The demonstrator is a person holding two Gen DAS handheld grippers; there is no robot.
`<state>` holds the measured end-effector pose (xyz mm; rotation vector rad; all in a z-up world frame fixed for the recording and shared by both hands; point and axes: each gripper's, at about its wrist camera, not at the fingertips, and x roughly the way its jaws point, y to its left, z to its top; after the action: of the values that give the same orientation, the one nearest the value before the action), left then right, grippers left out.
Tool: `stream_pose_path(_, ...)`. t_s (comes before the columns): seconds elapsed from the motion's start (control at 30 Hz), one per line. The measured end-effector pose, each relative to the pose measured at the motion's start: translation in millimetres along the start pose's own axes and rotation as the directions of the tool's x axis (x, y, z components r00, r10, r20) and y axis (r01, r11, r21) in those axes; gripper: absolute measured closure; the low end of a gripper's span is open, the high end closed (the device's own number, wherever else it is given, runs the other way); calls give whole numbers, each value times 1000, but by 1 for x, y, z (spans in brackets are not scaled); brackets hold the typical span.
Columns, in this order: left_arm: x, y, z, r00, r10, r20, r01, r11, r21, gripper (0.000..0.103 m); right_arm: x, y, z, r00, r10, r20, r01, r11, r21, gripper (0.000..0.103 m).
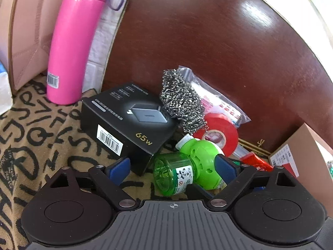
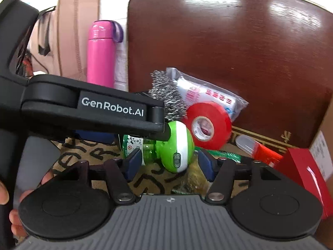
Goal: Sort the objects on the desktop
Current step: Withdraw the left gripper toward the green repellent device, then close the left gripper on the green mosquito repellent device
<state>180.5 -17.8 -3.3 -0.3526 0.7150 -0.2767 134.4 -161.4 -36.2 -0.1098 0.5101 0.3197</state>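
Two grippers closing in on one green bottle

Both wrist views show the same green mosquito-repellent bottle (image 1: 187, 167) lying on its side on the letter-print cloth (image 1: 41, 129), near edge of the clutter. Left gripper (image 1: 173, 169) is spread wide, jaws apart; its right pad (image 1: 225, 169) sits against or just beside the bottle's green heater cap, left pad (image 1: 119, 169) well clear, near the corner of the black charger box (image 1: 124, 123). Not clamped. Right gripper (image 2: 169, 163) also released, jaws apart on either side of the green-and-white cap (image 2: 177, 145), no contact I can confirm.

Rest of the pile, far side against the dark wooden board (image 1: 208, 41): steel wool scrubber (image 1: 181, 100), red tape roll (image 1: 218, 135) just right of it, clear plastic packet (image 1: 218, 102) behind both. Pink thermos (image 1: 72, 41) upright at far left. Red box (image 2: 301, 170) at near right in the right wrist view, small red-and-clear item (image 2: 256, 148) beside it, can't tell what it is.

Step, my read: approach/pre-grasp on the bottle, nothing lifted or sorted yet as far as the layout shows. Where sorted things go isn't visible.

Next move calls for: one gripper to take it, not both. Left looks better placed, so close across the cap or the bottle's neck and lift clear of the charger box and tape roll. Bottle is round and on its side, likely to roll or slip if pinched off-centre
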Motion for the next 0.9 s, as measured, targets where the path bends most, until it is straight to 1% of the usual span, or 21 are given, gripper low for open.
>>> stream_pose_path(0.13,2,4,-1,1000,-18,-8,18,1000,-10,13,3,-1,-1,999,37,20,-37,999,-28,38)
stream_pose_path(0.2,3,7,-1,1000,-19,-5,18,1000,-19,10,3,-1,-1,998,55,15,-55,998,-29,38)
stream_pose_path(0.27,4,11,-2,1000,-17,-6,16,999,-40,11,1,-1,-3,998,55,14,-55,998,-33,39)
stream_pose_path(0.37,5,15,-2,1000,3,-23,-4,999,-40,16,-2,-2,-6,999,43,9,-43,999,-33,43)
stream_pose_path(0.5,5,15,-1,1000,7,-19,-8,999,-36,16,3,-3,-5,1000,7,-16,-7,999,-35,47)
stream_pose_path(0.57,5,14,-1,1000,29,-8,-30,999,-27,14,5,-3,-4,1000,7,-17,-8,999,-41,47)
stream_pose_path(0.63,6,17,0,999,35,-11,-35,999,-40,14,7,-3,-4,1000,12,-16,-13,998,-58,47)
stream_pose_path(0.7,6,20,-1,999,33,-12,-34,998,-60,15,10,-5,-4,1000,14,-21,-15,999,-51,47)
stream_pose_path(0.73,5,19,-1,999,32,-11,-33,998,-53,15,12,-6,-4,1000,9,-24,-10,999,-43,51)
stream_pose_path(0.77,4,17,-2,999,31,-12,-31,999,-37,18,14,-7,-3,999,19,-28,-20,999,-31,57)
stream_pose_path(0.8,2,15,-4,999,32,-6,-32,999,-23,21,14,-7,-3,999,28,-30,-28,999,-18,60)
stream_pose_path(0.83,-1,14,-4,1000,30,-8,-30,999,-16,23,14,-6,-4,999,25,-28,-26,999,-20,60)
stream_pose_path(0.9,-4,11,-4,1000,16,-20,-16,1000,-21,31,11,-4,-5,999,22,-30,-23,999,-30,61)
